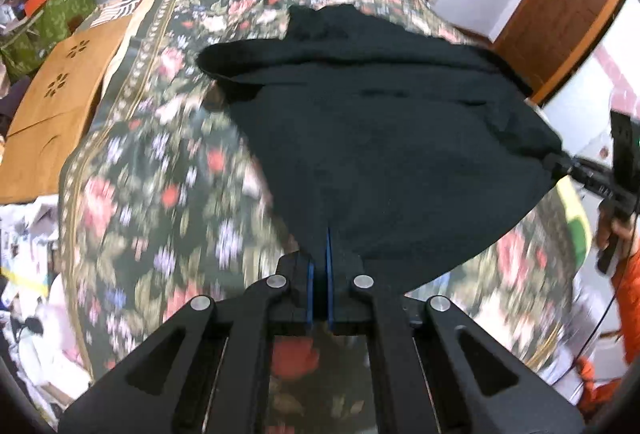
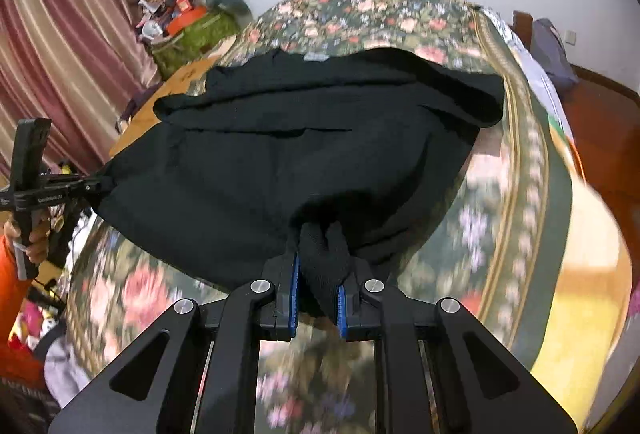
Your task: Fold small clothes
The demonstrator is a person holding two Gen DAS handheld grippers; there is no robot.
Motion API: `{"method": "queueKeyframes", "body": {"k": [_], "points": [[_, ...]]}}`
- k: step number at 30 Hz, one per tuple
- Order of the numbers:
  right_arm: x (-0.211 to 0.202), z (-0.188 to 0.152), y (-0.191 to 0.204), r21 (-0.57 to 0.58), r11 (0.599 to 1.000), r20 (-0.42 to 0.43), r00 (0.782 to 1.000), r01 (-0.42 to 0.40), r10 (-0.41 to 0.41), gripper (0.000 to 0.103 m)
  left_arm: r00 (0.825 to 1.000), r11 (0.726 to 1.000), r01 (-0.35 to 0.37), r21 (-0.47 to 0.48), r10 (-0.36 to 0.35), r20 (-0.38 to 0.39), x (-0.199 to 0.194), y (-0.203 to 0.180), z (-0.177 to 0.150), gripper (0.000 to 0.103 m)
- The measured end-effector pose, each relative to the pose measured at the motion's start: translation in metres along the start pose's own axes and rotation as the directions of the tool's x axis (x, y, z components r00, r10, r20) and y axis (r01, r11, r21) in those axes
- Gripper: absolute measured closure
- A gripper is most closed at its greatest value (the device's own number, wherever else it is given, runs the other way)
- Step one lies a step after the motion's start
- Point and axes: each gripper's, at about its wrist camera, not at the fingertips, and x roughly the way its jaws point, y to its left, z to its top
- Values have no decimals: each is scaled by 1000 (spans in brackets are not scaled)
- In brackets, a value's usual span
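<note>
A black garment (image 1: 392,137) is spread over a floral bedspread (image 1: 152,185), its near edge lifted off the bed. My left gripper (image 1: 322,254) is shut on that near hem, with thin cloth between its blue pads. In the right wrist view the same black garment (image 2: 304,153) stretches from my right gripper (image 2: 318,266), which is shut on a thick bunch of cloth. The left gripper (image 2: 94,187) shows at the garment's left corner. At the far right of the left wrist view, the right gripper (image 1: 560,163) holds the other corner.
A brown cardboard box (image 1: 60,101) and a green bag (image 1: 52,17) with piled things lie left of the bed. Pink curtains (image 2: 60,33) hang at the left. A wooden door (image 1: 560,13) stands at the right. An orange sleeve (image 2: 16,274) and hand hold the left tool.
</note>
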Motion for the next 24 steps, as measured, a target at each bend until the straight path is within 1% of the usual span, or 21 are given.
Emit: {"method": "queueKeyframes", "body": {"k": [1, 3, 4, 6, 7, 8, 9, 10, 11, 12, 13, 14, 16, 18, 20, 24], "points": [[0, -5, 0, 1, 1000, -10, 1000, 2, -2, 90, 1000, 1000, -8, 7, 8, -2, -1, 0, -8, 99], [1, -16, -1, -2, 1000, -32, 999, 11, -11, 88, 999, 999, -37, 25, 37, 1, -4, 0, -18, 95], [1, -19, -2, -2, 1000, -42, 999, 14, -14, 86, 998, 998, -55, 28, 55, 7, -6, 1, -20, 90], [-2, -24, -3, -7, 999, -45, 998, 35, -35, 83, 995, 995, -98, 31, 98, 27, -12, 3, -20, 89], [-4, -23, -4, -7, 999, -43, 998, 39, -40, 82, 993, 993, -116, 28, 115, 34, -15, 5, -18, 84], [-7, -24, -4, -4, 999, -41, 998, 43, -43, 80, 990, 990, -137, 23, 136, 42, -17, 8, -14, 82], [-10, -22, -6, -3, 999, -36, 998, 53, -53, 76, 985, 987, -162, 19, 161, 55, -20, 10, -10, 82], [-14, -19, -9, -4, 998, -26, 997, 69, -69, 67, 982, 983, -181, 17, 179, 66, -21, 12, -6, 78], [-17, -21, -10, -7, 996, -16, 996, 85, -85, 61, 978, 980, -197, 16, 195, 79, -22, 15, -1, 68], [-21, -19, -12, -12, 994, -2, 994, 110, -110, 52, 974, 978, -209, 16, 207, 92, -21, 18, 5, 62], [-23, -18, -14, -16, 992, 10, 992, 126, -126, 47, 970, 975, -220, 16, 217, 106, -20, 20, 10, 51], [-25, -16, -16, -19, 990, 22, 990, 139, -138, 46, 966, 972, -235, 17, 231, 119, -18, 22, 14, 45], [-26, -10, -25, -18, 981, 40, 980, 195, -194, 42, 962, 968, -248, 32, 243, 123, -9, 26, 25, 45], [-26, -4, -32, -4, 974, 50, 973, 225, -225, 41, 961, 964, -263, 44, 258, 102, 5, 30, 37, 45], [-24, 3, -41, 20, 971, 63, 969, 239, -240, 40, 959, 960, -273, 53, 268, 93, 17, 35, 45, 44], [-5, 20, -56, 17, 960, 46, 959, 281, -281, 40, 941, 937, -336, 97, 329, 83, 50, 45, 62, 44]]}}
